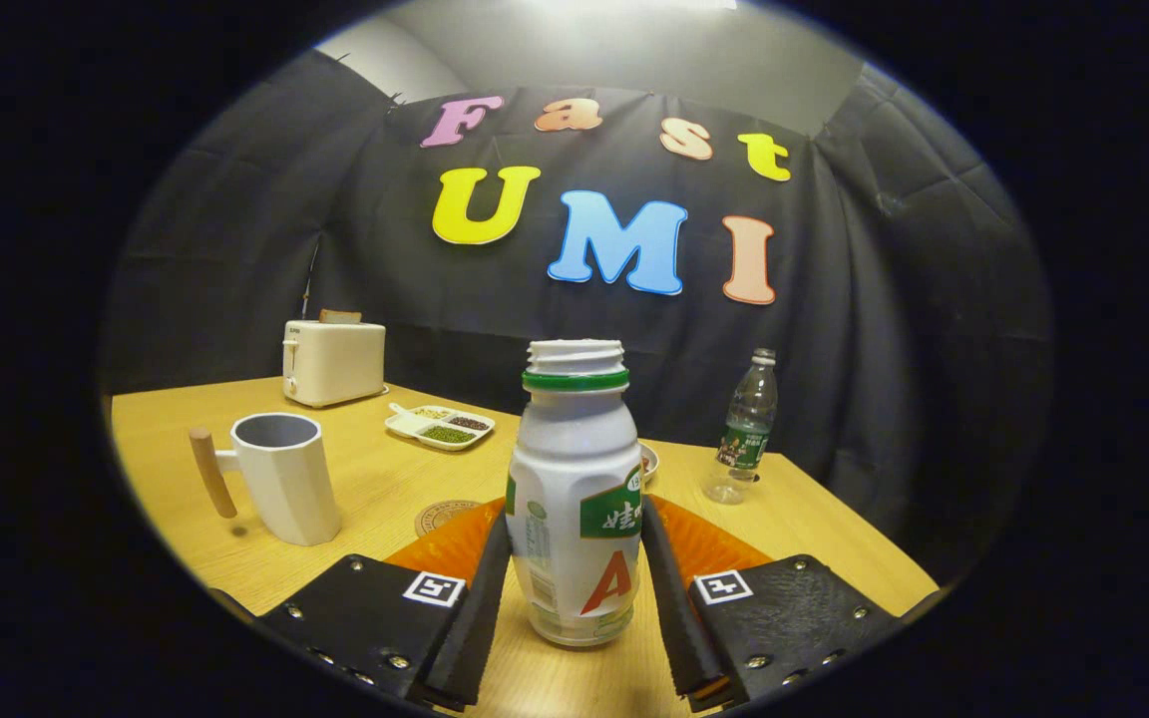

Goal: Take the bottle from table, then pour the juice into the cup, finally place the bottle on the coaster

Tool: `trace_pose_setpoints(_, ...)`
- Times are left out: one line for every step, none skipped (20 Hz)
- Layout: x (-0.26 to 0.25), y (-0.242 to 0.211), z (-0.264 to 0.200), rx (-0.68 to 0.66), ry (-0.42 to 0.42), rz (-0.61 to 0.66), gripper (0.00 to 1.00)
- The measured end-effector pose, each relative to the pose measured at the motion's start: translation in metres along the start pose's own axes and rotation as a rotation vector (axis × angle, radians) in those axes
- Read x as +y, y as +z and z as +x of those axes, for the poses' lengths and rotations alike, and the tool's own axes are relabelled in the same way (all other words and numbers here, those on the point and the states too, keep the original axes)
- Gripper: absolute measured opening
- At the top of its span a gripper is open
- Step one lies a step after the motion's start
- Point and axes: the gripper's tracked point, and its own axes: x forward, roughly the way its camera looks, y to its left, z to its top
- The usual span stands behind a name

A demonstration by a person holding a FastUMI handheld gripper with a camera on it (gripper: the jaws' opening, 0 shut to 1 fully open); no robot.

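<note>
Gripper view shows the bottle [574, 499] standing upright in the lower centre of the frame, between the two fingers of the gripper [574, 588]. Both fingers lie against its lower sides, so the gripper seems closed on it; its base looks near the tabletop [375, 489], but I cannot tell if it touches. The cap is off and the mouth is open. It is a small plastic bottle with a smooth printed sleeve, so I judge it light, a little soft under pressure, and somewhat slippery. A hold on the wide lower body, below the shoulder, looks right; squeezing hard may push juice out. The cup [280, 479], with a wooden handle, stands at the left. The coaster [443, 516] lies just behind the left finger, on the tabletop.
</note>
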Motion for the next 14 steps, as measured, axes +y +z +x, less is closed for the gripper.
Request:
trace_pose_setpoints(0.000, 0.004, -0.001, -0.007, -0.010, -0.030, 0.69)
trace_pose_setpoints(0.000, 0.009, -0.002, -0.016, -0.020, -0.063, 0.69)
trace_pose_setpoints(0.000, 0.015, -0.002, -0.023, -0.029, -0.100, 0.69)
trace_pose_setpoints(0.000, 0.019, -0.002, -0.027, -0.035, -0.131, 0.69)
trace_pose_setpoints(0.001, 0.023, -0.002, -0.033, -0.044, -0.164, 0.69)
trace_pose_setpoints(0.001, 0.027, -0.001, -0.038, -0.055, -0.204, 0.69)
trace_pose_setpoints(0.002, 0.032, -0.001, -0.044, -0.063, -0.238, 0.69)
trace_pose_setpoints(0.004, 0.037, -0.002, -0.052, -0.070, -0.274, 0.69)
trace_pose_setpoints(0.005, 0.042, -0.001, -0.059, -0.077, -0.309, 0.69)
trace_pose_setpoints(0.007, 0.046, 0.000, -0.064, -0.085, -0.347, 0.69)
trace_pose_setpoints(0.009, 0.050, 0.000, -0.071, -0.091, -0.377, 0.69)
trace_pose_setpoints(0.011, 0.055, 0.001, -0.080, -0.096, -0.411, 0.69)
trace_pose_setpoints(0.014, 0.059, 0.002, -0.086, -0.101, -0.443, 0.69)
trace_pose_setpoints(0.016, 0.063, 0.003, -0.094, -0.107, -0.476, 0.69)
